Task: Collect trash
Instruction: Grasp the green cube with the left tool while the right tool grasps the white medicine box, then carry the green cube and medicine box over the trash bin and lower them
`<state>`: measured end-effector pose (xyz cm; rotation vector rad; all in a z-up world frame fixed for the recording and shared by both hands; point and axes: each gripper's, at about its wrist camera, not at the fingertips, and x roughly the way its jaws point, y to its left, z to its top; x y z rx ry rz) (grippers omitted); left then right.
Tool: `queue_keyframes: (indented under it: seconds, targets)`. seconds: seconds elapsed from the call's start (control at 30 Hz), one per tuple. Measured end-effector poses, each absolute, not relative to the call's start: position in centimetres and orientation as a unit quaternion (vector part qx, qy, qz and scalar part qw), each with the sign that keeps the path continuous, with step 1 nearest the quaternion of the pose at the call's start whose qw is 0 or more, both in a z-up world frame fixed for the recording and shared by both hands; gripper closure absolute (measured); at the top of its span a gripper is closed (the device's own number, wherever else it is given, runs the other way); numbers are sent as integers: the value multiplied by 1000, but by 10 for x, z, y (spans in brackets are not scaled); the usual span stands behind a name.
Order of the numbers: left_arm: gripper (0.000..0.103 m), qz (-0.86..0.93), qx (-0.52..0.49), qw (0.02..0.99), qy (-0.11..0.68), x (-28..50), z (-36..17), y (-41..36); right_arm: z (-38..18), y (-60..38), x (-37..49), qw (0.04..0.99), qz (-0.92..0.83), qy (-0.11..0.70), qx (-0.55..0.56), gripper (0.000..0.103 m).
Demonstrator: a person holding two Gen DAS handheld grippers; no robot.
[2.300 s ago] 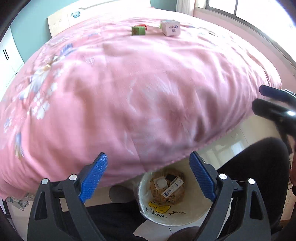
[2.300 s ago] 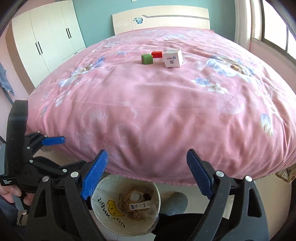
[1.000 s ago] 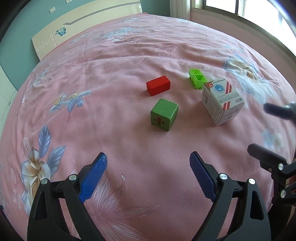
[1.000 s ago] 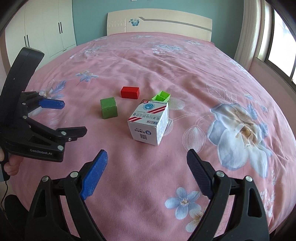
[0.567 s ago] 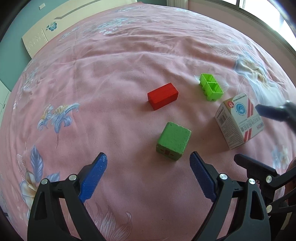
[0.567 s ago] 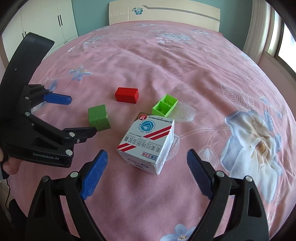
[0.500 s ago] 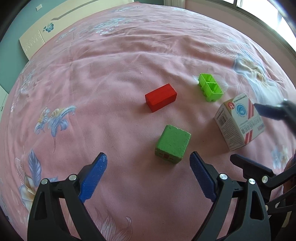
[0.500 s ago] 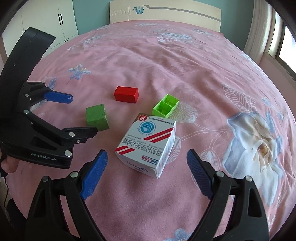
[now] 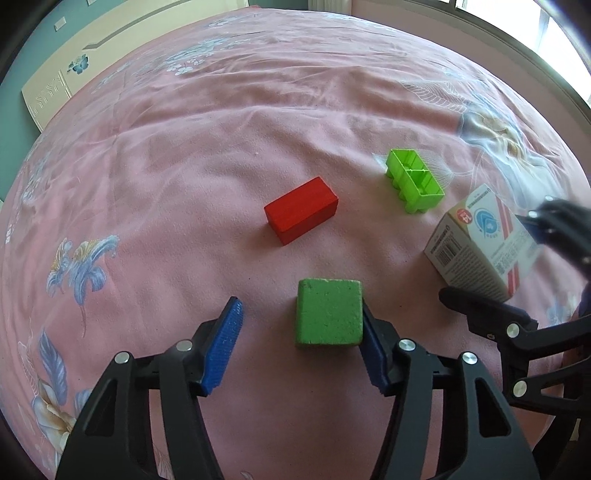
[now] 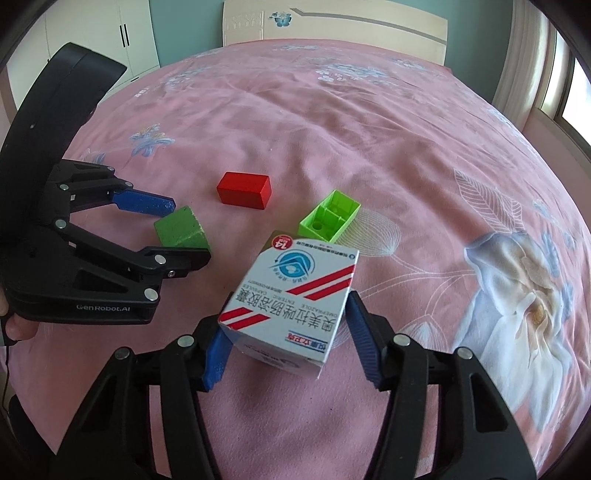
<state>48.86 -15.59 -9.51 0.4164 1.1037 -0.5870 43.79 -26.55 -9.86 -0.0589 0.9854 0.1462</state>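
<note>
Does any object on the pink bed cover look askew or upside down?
Yes. The white cardboard medicine box sits tilted between the right tool's pads, and the bright green plastic brick lies with its hollow underside up.

Pink floral bedspread [image 10: 369, 122], cream headboard [image 10: 332, 22], teal wall [image 10: 184, 22], white wardrobe [image 10: 110, 33], bright window [image 10: 569, 99].

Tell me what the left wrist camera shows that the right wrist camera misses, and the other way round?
Only the left wrist view shows the gap between the left gripper's far pad and the green cube; its jaws have just been closing. Only the right wrist view shows the white wardrobe, the person's hand and the printed top of the medicine box, around which the right gripper has just been closing. Both show the cube, red block, green tray, box and pink bedspread.
</note>
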Motion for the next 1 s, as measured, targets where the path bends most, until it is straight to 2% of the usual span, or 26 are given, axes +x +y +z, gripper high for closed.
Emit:
queue_keyframes:
  seconds: [0.17,0.33,1.0]
  targets:
    - [60,-283,197,787,511,484,-94,-160,-97,-266,436,879,72,470,-30,56]
    - [71,-290,204,784,509,480,-94,-164,-98,-266,437,877,76,474,-27,58]
    - [71,-288,231,786,495,451,-86,-153,-85,-269,414,883,84,461,-17,59]
